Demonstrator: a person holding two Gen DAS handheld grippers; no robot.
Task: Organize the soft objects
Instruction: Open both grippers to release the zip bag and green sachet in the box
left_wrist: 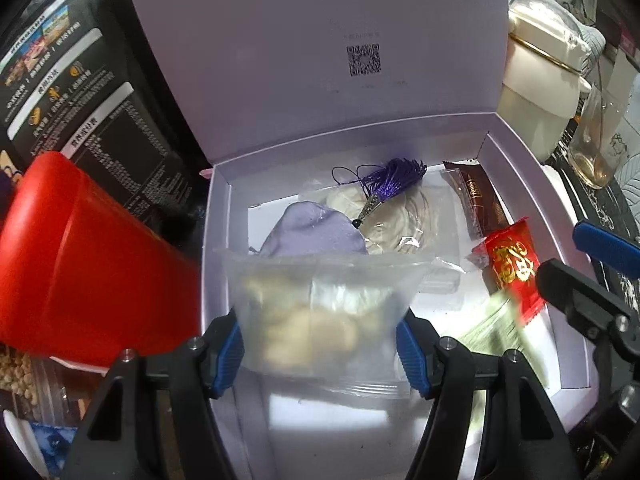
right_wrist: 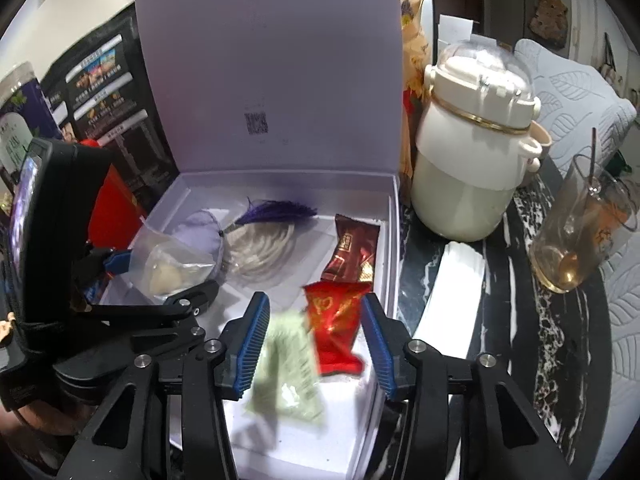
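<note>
Left gripper (left_wrist: 320,354) clamps a frosted plastic bag (left_wrist: 320,312) at lower centre; right gripper (right_wrist: 316,356), spread wide, straddles a blurred green packet (right_wrist: 286,376) over the box (right_wrist: 394,248).

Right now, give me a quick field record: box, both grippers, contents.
box: lavender gift box, lid open and upright
left gripper: holds clear zip bag over box
right gripper: fingers apart, blurred green packet between, contact unclear
inside: red packet, brown packet, purple tassel, lilac pouch
</note>
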